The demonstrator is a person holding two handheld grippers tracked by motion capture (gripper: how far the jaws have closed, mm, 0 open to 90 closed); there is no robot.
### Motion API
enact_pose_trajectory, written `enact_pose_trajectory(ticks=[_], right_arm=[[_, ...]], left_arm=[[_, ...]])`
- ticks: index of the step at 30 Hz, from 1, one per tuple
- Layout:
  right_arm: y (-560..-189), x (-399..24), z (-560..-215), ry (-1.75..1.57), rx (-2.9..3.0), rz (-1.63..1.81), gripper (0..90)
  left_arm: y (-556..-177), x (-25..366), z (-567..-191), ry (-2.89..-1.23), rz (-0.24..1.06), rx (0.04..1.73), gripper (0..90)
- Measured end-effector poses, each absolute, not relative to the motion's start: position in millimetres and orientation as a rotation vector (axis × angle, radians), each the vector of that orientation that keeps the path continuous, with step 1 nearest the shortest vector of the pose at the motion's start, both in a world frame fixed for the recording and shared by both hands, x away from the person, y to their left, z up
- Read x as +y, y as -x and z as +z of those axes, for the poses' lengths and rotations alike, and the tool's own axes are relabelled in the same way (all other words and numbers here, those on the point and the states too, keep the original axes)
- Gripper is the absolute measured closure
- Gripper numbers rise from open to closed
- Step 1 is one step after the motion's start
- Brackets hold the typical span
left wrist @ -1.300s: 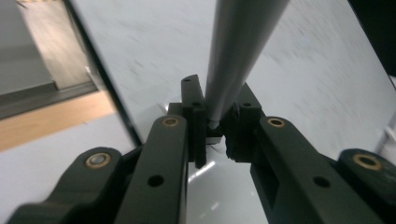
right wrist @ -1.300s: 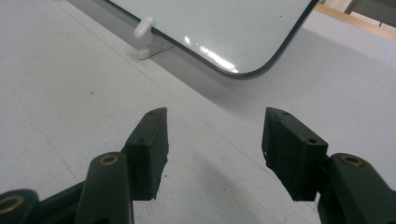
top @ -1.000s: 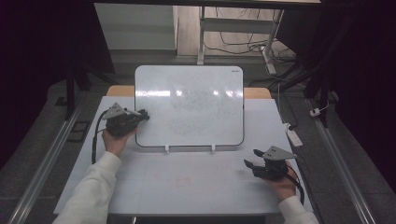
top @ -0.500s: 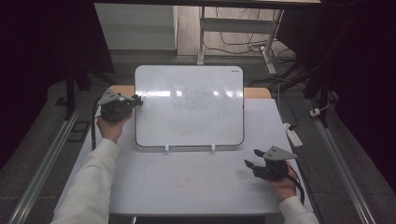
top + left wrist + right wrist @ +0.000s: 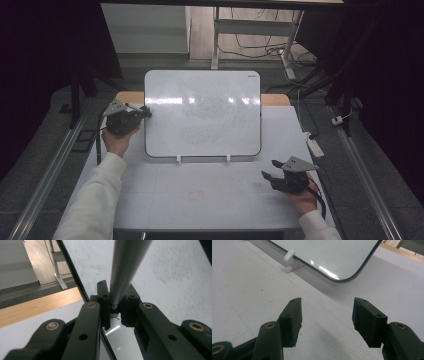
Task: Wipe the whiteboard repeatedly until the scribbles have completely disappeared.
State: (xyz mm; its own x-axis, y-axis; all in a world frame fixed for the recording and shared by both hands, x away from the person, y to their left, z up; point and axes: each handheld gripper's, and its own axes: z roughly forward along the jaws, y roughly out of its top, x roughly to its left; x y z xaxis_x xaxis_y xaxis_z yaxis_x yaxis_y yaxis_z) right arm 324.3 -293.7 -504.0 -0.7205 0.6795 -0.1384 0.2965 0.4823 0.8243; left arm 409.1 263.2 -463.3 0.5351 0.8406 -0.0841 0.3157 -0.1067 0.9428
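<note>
We see our left tongs [image 5: 115, 307] closed on a grey rod [image 5: 125, 270] that rises toward twelve o'clock. Behind it the whiteboard [image 5: 172, 277] spreads toward two o'clock, its dark edge [image 5: 72, 270] running up toward eleven. The table [image 5: 30, 322] lies at nine.

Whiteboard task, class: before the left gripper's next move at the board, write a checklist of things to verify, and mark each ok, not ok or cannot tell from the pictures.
1. Left gripper jaws shut on the grey rod: ok.
2. Rod's far end touching the whiteboard: cannot tell, it runs out of frame.
3. Whiteboard standing in its two white clips: ok.
4. Right gripper clear of the board: ok, it is open over the table.
5. Board surface clean: not ok, faint grey smudges.
</note>
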Motion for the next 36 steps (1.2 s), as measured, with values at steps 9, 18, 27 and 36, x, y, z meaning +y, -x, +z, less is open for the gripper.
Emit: enact_pose_trajectory(ticks=[9, 18, 27, 36], right_arm=[[-324.1, -293.5, -503.9, -0.806, 2.282, 1.143, 40.8], [-324.2, -293.5, -503.5, -0.806, 2.279, 1.14, 40.7], [-324.1, -294.0, -503.4, -0.807, 2.277, 1.143, 40.7], [-321.1, -291.8, -497.6, -0.78, 2.24, 1.161, 40.9]], left_arm=[[-394.1, 248.9, -480.1, -1.728, 0.518, 0.937, 78.7], [-409.0, 252.0, -466.8, -1.664, 0.566, 0.97, 78.8], [-410.9, 236.3, -467.1, -1.712, 0.529, 0.937, 78.7], [-400.2, 226.1, -469.6, -1.744, 0.473, 0.92, 78.7]])
